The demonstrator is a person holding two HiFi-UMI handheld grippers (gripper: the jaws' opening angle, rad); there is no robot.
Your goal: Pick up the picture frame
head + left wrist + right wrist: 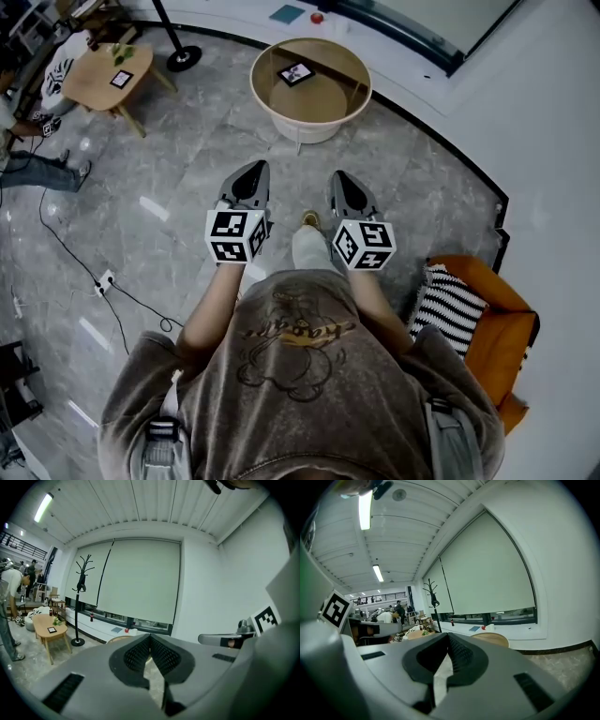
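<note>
- The picture frame [295, 73] lies flat on the round wooden table [358, 66] ahead of the person, near its far side and well apart from both grippers.
- A second small dark-edged frame [121, 79] sits on the low side table [89, 89] off to the left; which of the two the task means I cannot tell, though the grippers point towards the round table.
- The left gripper [253, 171] has its jaws pressed together with nothing between them.
- The right gripper [344, 178] is likewise closed and empty.
- The picture frame looks small, thin, stiff and light. Its face is probably glass or glossy, so slippery and breakable.
- Lying flat, it offers little to grip. I would take it by one border, one jaw over the rim and one under, perhaps tipping an edge up with the other gripper first.
- The head view alone shows the picture frame itself, plus the striped cushion [450, 302] on the orange seat [502, 337].
- The gripper views show only the round table's edge beyond the jaws, but add the coat stand [80, 597], the window blind [136, 581] and people in the background.
</note>
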